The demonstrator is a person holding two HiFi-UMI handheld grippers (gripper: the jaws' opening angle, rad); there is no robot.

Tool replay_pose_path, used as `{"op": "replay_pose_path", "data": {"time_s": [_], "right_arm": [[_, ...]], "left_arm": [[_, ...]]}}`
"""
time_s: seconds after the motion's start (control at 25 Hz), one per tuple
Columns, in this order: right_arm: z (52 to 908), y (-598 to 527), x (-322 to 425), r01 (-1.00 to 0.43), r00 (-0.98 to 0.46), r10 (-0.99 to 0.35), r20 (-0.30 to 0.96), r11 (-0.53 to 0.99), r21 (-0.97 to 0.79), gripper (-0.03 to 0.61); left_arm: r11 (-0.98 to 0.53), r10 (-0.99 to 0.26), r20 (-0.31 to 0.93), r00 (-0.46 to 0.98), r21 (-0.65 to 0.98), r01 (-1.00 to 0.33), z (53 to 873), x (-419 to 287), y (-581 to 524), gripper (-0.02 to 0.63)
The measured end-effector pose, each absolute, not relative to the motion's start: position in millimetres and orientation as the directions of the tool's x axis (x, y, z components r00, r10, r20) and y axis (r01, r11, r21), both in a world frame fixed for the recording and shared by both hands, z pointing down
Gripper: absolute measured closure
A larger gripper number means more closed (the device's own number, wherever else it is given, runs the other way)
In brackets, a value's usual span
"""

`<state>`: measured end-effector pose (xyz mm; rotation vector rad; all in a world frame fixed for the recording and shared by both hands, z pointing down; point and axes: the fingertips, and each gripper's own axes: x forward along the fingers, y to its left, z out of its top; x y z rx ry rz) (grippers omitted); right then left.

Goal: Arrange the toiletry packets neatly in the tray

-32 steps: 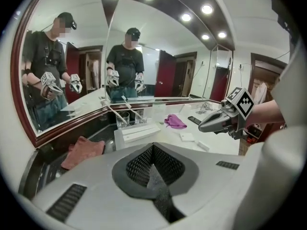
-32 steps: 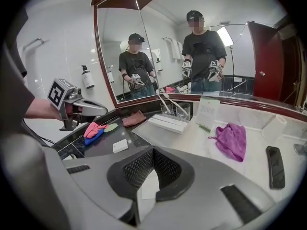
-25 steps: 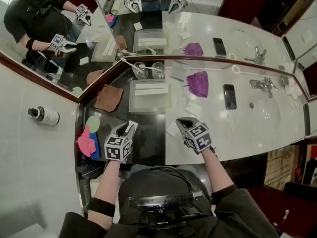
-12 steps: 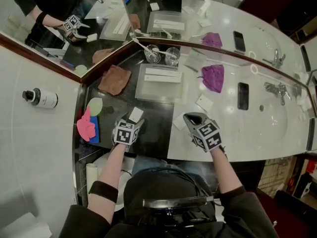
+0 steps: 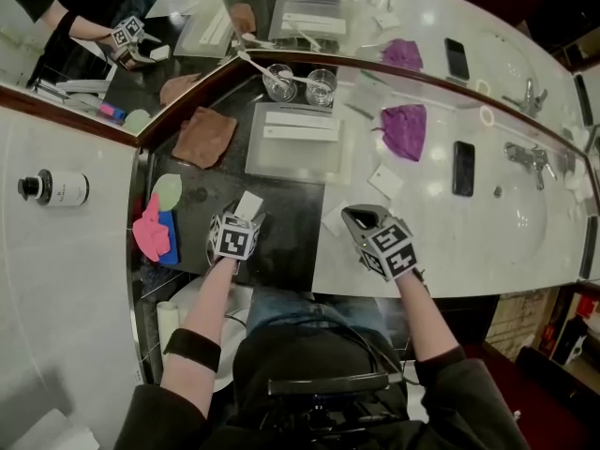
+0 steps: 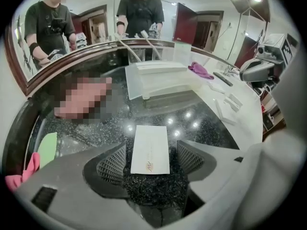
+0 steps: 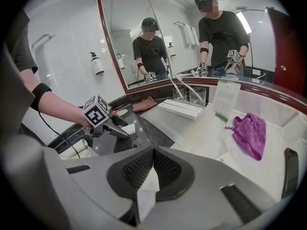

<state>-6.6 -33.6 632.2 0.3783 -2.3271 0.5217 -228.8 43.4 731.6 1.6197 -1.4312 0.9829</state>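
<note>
A white toiletry packet (image 6: 150,149) lies flat on the black granite counter, also visible from above (image 5: 248,203). My left gripper (image 6: 151,152) (image 5: 245,223) points steeply down over it. Its jaws have just opened wide and stand on either side of the packet without pressing it. My right gripper (image 7: 152,164) (image 5: 360,219) hovers over the white counter's front edge, shut on another white packet (image 7: 145,195) that hangs from its pads. The frosted tray (image 5: 281,162) (image 6: 136,80) stands farther back and holds a long white box (image 5: 300,125) (image 7: 183,108).
A brown cloth (image 5: 206,137) lies left of the tray, two glasses (image 5: 300,84) behind it. A purple cloth (image 5: 405,129), a phone (image 5: 462,168), loose packets (image 5: 385,182) and a tap (image 5: 525,157) are on the white counter. Pink and blue items (image 5: 155,237) sit far left.
My left gripper has dropped to the counter and its jaws have opened; the white packet now lies between them. My right gripper has sunk slightly, still shut on its packet.
</note>
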Motion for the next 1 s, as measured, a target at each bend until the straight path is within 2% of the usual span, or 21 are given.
{"op": "replay_pose_path", "data": {"time_s": [0.2, 0.24, 0.32, 0.64, 0.8, 1.0], "right_arm": [[634.5, -33.8, -5.7, -0.411, -0.703, -0.111, 0.703, 0.87, -0.273, 0.561], [636.3, -34.8, -4.3, -0.412, -0.701, -0.112, 0.704, 0.87, -0.272, 0.561], [636.5, -35.6, -3.9, -0.412, -0.701, -0.11, 0.705, 0.869, -0.273, 0.561], [635.2, -37.0, -6.1, -0.406, -0.707, -0.1, 0.7, 0.868, -0.285, 0.561], [639.7, -39.4, -2.3, -0.411, -0.705, -0.105, 0.701, 0.866, -0.283, 0.561], [640.8, -43.3, -2.0, -0.418, -0.709, -0.113, 0.697, 0.862, -0.286, 0.561]], "left_arm": [[-0.086, -0.409, 0.909, 0.083, 0.052, -0.995, 736.9, -230.0, 44.0, 0.29], [-0.085, -0.412, 0.907, 0.086, 0.055, -0.995, 736.1, -228.8, 43.3, 0.301], [-0.084, -0.423, 0.903, 0.082, 0.052, -0.995, 734.5, -226.7, 42.2, 0.376], [-0.074, -0.435, 0.897, 0.082, 0.056, -0.996, 730.7, -224.5, 41.8, 0.382], [-0.101, -0.448, 0.884, 0.131, 0.096, -0.99, 722.4, -212.3, 35.3, 0.38], [-0.132, -0.467, 0.878, 0.107, 0.05, -0.99, 710.0, -218.4, 27.6, 0.38]]}}
